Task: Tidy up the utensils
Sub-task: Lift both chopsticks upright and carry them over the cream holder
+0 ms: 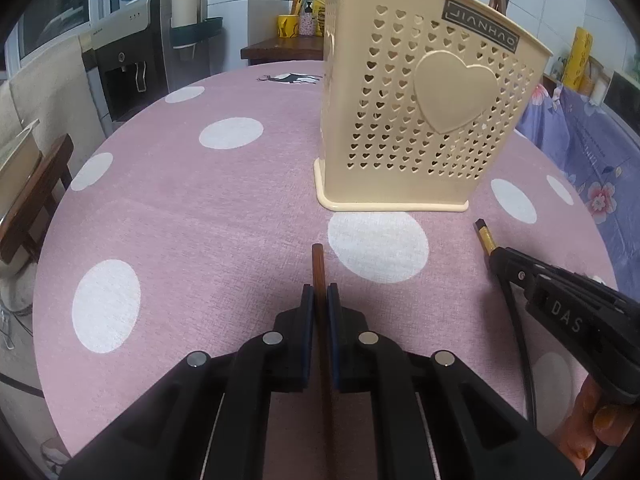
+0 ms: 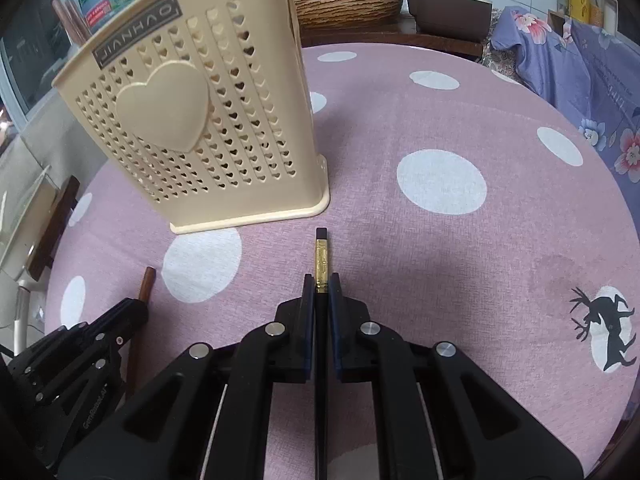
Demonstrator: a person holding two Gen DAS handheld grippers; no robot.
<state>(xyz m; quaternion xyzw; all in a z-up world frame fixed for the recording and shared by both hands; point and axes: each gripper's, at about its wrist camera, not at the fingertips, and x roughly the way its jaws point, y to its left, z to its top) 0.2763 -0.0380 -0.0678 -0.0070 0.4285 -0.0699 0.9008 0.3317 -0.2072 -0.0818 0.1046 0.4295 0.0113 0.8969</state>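
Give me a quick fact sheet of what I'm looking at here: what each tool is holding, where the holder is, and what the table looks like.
left gripper: fingers shut on a brown chopstick, its end pointing toward the holder
right gripper: fingers shut on a black chopstick with a gold band near its end
utensil holder: cream plastic, heart-shaped holes, upright on the table just beyond both chopstick ends; a few stick ends show above its rim
tablecloth: pink with white dots and a black deer print
task stage: neither held chopstick is in the holder yet
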